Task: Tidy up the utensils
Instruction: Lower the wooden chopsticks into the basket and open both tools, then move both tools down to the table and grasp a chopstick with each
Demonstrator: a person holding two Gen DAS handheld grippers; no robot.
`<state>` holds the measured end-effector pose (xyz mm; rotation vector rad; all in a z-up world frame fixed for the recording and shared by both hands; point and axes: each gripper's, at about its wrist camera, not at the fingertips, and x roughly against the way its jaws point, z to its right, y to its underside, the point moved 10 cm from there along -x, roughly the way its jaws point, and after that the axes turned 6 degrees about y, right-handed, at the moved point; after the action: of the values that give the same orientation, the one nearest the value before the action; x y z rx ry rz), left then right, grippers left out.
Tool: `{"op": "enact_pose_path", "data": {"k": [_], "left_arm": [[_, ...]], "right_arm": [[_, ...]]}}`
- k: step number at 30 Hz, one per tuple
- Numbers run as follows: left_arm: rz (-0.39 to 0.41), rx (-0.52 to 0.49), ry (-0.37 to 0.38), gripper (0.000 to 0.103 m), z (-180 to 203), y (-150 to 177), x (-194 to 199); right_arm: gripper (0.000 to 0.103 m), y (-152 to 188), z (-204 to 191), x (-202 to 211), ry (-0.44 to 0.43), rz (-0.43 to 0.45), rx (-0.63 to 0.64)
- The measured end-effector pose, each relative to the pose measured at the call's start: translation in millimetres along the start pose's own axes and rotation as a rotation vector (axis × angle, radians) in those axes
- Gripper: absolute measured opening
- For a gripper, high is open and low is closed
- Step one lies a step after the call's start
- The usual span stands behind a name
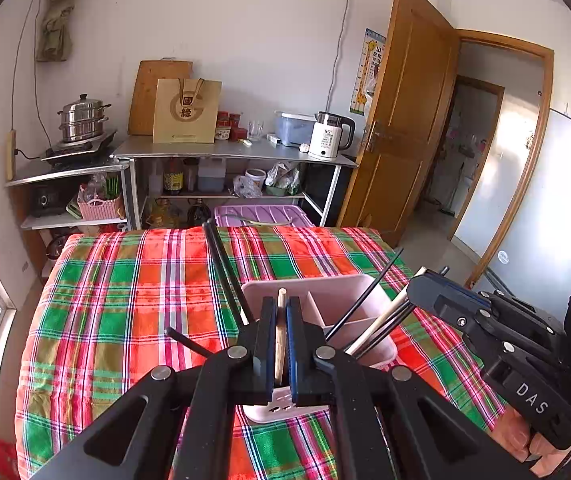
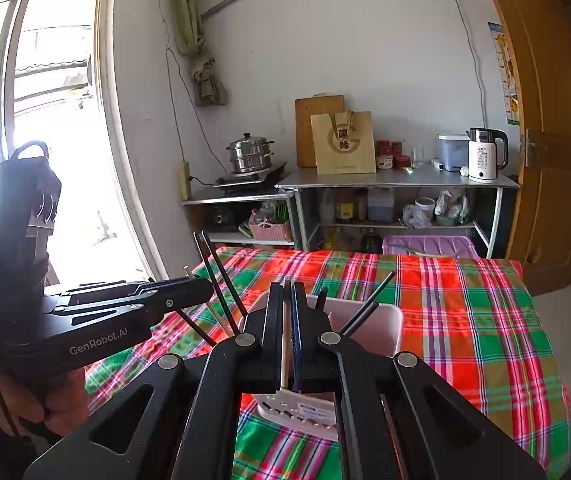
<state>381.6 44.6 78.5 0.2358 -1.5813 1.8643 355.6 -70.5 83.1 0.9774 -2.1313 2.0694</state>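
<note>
- Chopsticks are the story: a pale wooden chopstick (image 1: pixel 281 336), round and matt, sits pinched upright between the blue-lined pads of the left gripper (image 1: pixel 281 320), its blunt tip poking above the fingers.
- Right gripper (image 2: pixel 287 320) is pressed together on a flat, pale cream utensil (image 2: pixel 286 344), thin as a slat; what kind it is I cannot tell.
- Directly under and just beyond both claws stands the pink plastic holder (image 1: pixel 349 296), a smooth rectangular caddy with rounded corners and a divider splitting it into compartments.
- Slim black chopsticks (image 1: pixel 221 264) fan out of the holder's left side, glossy and straight, leaning away to the left.
- More black sticks (image 1: pixel 365 296) and 1 pale stick tilt out to the right, passing beside the right gripper's body in the left wrist view.
- Holder's perforated base (image 2: pixel 297 408) shows below the right claw, dotted with small drain holes.
- Everything rests on a woven plaid tablecloth (image 1: pixel 125 300), red, green and white, softly wrinkled.
- A person's hand (image 2: pixel 65 404) wraps the left gripper's handle at the left edge of the right wrist view.
</note>
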Motion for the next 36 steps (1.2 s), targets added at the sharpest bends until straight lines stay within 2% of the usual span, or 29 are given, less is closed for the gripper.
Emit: {"op": "enact_pose_path", "data": {"k": [4,10,13,15,24,30,36], "left_arm": [[-0.05,0.013,-0.007,0.005,-5,15,-13],[-0.055,0.012,-0.008,0.005,-2,19,-12],[-0.037,0.002,-0.002,0.006,1,17,-3],[-0.017,-0.002,0.002,0.007,4,15,6],[0.056,-0.014,0.006,0.01,20,17,55],[0.094,-0.019,0.004,0.01,30,42,89],[0.088,-0.001,0.006,0.01,35,90,107]], "right_arm": [[0.004,15,1,-9,0.01,-0.047,0.006],[0.004,24,4,-13,0.002,-0.086,-0.008],[0.006,20,2,-3,0.004,-0.065,0.006],[0.013,16,2,5,-0.005,-0.048,0.004],[0.014,8,4,51,-0.01,0.02,0.007],[0.014,26,6,86,-0.022,0.038,0.006],[0.014,57,14,109,-0.028,0.027,-0.014]]}}
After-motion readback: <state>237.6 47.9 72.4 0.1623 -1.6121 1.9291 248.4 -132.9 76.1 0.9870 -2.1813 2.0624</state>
